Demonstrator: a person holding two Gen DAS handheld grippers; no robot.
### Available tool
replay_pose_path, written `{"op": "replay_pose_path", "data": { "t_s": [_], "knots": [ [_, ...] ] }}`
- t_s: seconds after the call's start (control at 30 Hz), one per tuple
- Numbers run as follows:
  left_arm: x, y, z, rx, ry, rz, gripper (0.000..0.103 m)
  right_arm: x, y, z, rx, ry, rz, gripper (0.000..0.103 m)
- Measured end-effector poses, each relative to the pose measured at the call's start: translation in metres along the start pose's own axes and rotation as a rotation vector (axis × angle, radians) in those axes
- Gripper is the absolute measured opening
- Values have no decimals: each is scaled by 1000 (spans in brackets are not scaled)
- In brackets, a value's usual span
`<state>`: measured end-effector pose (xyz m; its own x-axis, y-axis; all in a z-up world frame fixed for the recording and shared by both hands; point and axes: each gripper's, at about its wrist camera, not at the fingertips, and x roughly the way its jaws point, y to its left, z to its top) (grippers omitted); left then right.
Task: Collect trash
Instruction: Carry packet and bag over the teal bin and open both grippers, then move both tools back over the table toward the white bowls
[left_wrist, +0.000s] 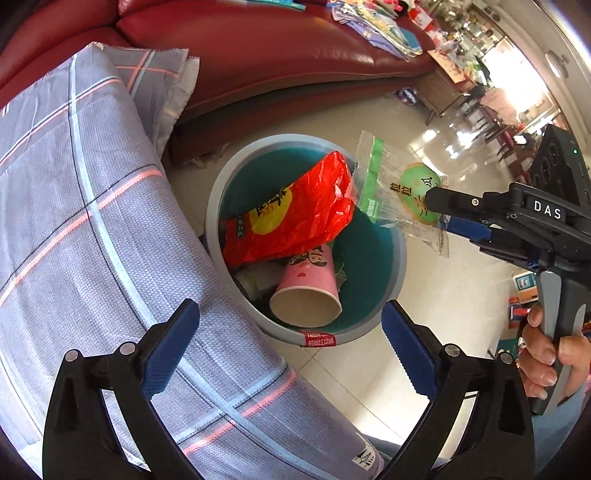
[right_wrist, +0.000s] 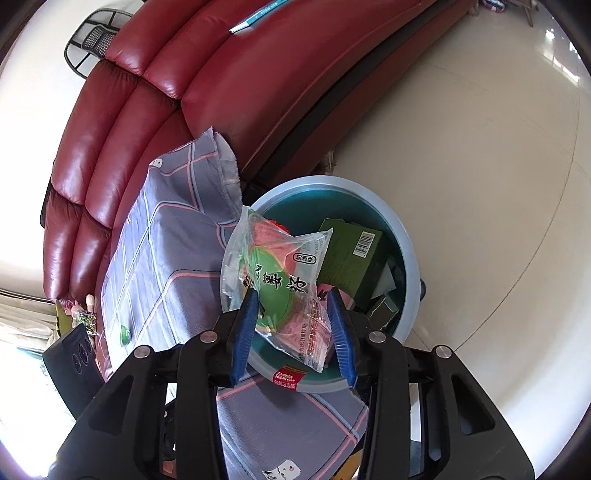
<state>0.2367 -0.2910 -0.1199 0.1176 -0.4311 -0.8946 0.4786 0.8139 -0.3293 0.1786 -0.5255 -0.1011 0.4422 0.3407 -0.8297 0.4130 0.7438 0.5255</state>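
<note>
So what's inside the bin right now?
The bin holds a red bag, a pink paper cup and a green box. Whatever lies under them is covered.

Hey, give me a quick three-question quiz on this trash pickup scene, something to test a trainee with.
1. True or false: the left gripper has its jaws shut on something.
2. Which of these lies inside the bin? A: a pink paper cup. B: a shoe. C: a glass bottle.
3. What is between the jaws of the right gripper?

Key: 1 false, the jaws stand wide open and empty. 2 A. 3 the clear wrapper with green print, above the bin.
</note>
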Motion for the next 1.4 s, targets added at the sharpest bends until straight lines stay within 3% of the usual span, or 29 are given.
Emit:
{"op": "replay_pose_path", "data": {
  "t_s": [0.07, 0.1, 0.13, 0.2, 0.33, 0.77, 1.03, 1.4],
  "knots": [
    [-2, 2, -2, -4, 1, -3, 99, 4, -2, -2, 9, 10, -18, 43],
    [-4, 2, -3, -2, 0, -5, 99, 6, -2, -4, 16, 18, -21, 49],
    [-6, 3, -4, -1, -2, -5, 99, 8, -3, -6, 27, 24, -22, 62],
    [-9, 4, -7, 2, -3, -8, 99, 10, -5, -9, 46, 27, -21, 74],
    [-14, 8, -11, -8, -2, -16, 99, 13, -5, -14, 73, 46, -40, 83],
    [-47, 25, -30, -26, -62, 4, 99, -1, 31, -36, -13, 24, -128, 87],
    [-72, 40, -50, -49, -92, 8, 99, -7, 65, -55, -74, 23, -134, 87],
    [-121, 80, -100, -113, -168, 82, 99, 7, 122, -91, -182, 64, -121, 91]
  ]
}}
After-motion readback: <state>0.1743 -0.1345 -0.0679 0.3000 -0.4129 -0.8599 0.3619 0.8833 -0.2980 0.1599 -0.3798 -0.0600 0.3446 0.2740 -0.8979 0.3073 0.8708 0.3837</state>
